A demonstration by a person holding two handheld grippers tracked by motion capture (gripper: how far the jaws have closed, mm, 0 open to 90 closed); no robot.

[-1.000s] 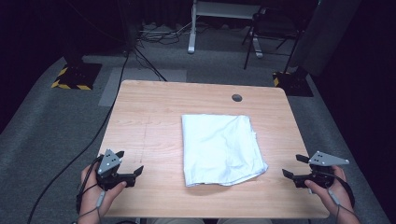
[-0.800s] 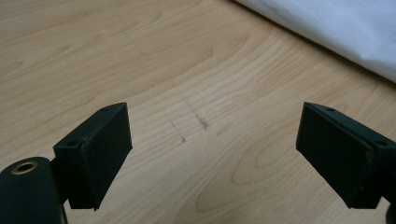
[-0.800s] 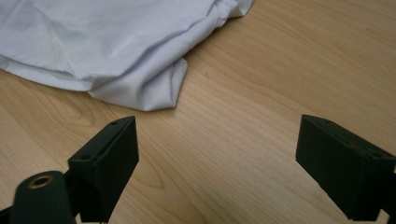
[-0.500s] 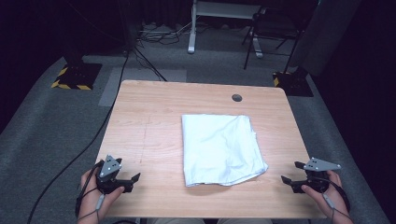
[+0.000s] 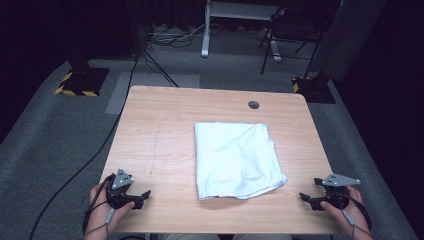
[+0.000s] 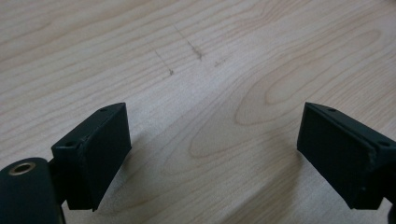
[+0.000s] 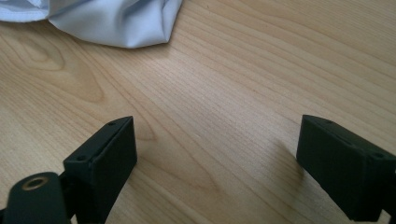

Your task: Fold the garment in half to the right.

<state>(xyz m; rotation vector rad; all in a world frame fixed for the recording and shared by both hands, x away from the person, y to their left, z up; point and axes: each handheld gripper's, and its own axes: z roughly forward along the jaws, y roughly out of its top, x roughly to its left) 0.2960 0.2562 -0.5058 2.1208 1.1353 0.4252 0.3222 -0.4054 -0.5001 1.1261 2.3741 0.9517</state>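
A folded white cloth point(image 5: 237, 160) lies flat on the middle of the wooden table point(image 5: 165, 130). Near the table's front left corner a hand holds my left gripper point(image 5: 143, 196), pointing right toward the cloth but well apart from it. In the left gripper view its jaws point(image 6: 212, 158) stand wide open over bare wood. At the front right corner my right gripper point(image 5: 306, 199) points left at the cloth's near right corner. Its jaws point(image 7: 215, 163) are open with nothing between them, and the cloth's corner point(image 7: 116, 23) lies a short way ahead.
A small dark round hole point(image 5: 253, 105) sits near the table's far edge. Grey carpet surrounds the table, with a black cable point(image 5: 100, 145) running along the left. Desk legs and a chair point(image 5: 285, 35) stand behind.
Both hands have sunk toward the tabletop near its front corners. The cloth has not moved.
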